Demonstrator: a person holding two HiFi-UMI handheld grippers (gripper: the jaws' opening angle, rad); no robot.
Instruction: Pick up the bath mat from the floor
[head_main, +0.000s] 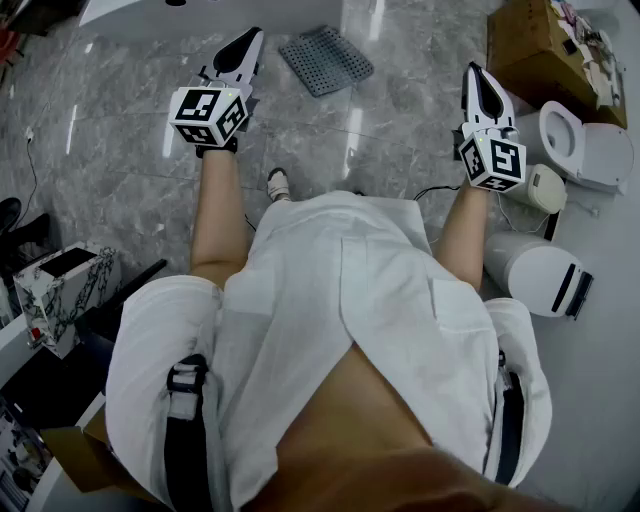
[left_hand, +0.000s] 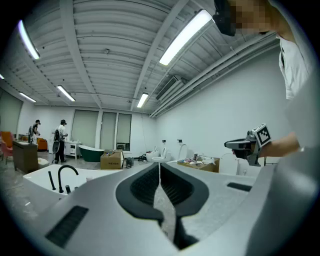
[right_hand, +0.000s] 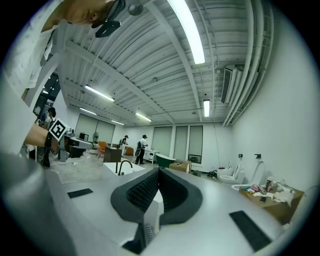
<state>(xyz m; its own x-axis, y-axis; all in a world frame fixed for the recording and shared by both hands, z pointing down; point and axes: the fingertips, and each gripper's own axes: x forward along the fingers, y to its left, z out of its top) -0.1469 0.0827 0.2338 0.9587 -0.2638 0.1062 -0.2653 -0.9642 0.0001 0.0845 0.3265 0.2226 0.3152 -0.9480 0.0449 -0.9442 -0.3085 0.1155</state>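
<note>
Over floor (head_main: 120, 150), both grippers (head_main: 248, 42) (head_main: 476, 76) closed, empty

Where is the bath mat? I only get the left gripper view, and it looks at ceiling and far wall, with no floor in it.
Observer: In the head view the bath mat lies flat on the grey floor, ahead of the person, between the two grippers.
Operator: Is either one touching it?
Observer: No. The left gripper is the nearer one, just left of the mat in the head view, but it is held in the air, clear of the mat.
Operator: And the other one's jaws?
Observer: The right gripper view shows the right gripper with its jaws together and nothing between them.
</note>
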